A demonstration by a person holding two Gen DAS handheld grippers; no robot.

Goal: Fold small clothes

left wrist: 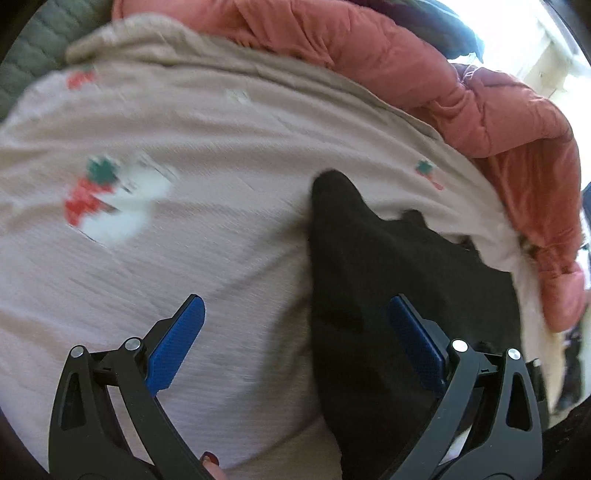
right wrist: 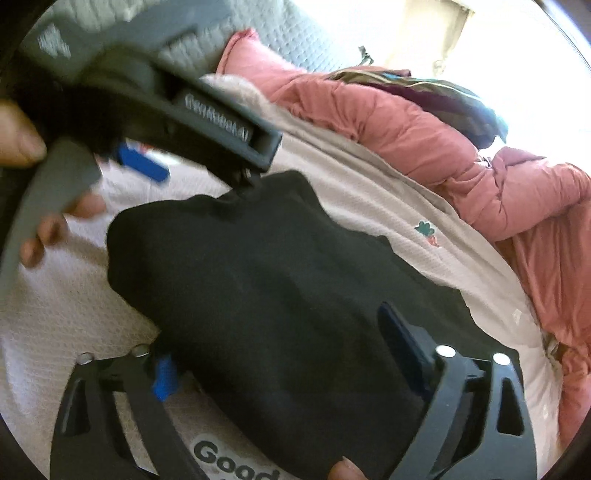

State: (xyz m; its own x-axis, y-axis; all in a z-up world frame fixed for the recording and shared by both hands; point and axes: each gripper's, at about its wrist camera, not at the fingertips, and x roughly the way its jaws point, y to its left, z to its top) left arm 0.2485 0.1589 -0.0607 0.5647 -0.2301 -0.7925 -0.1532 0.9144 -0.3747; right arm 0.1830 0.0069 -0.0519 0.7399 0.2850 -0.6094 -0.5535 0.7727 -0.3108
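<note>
One black garment (right wrist: 266,295) lies on a beige knit blanket (left wrist: 221,122), near its right edge. The blanket carries small carrot motifs: three show in the left wrist view, one large and blurred (left wrist: 96,192), and one small one shows in the right wrist view.

The left gripper (left wrist: 295,314) has its two blue pads (left wrist: 177,343) spread wide, one over the bare blanket, the other over the black cloth, with nothing between them. In the right wrist view its grey body sits just beyond the garment's far edge; whether it touches the cloth is hard to tell through the blur.

The right gripper (right wrist: 277,350) is also spread, the garment lying between its two fingers and draped over the left pad (right wrist: 164,376). It does not pinch the cloth.

One pink puffer jacket (right wrist: 424,140) lies bunched along the blanket's far side, with a dark striped cloth (right wrist: 443,96) behind it and a grey quilted cover (right wrist: 280,33) beyond.
</note>
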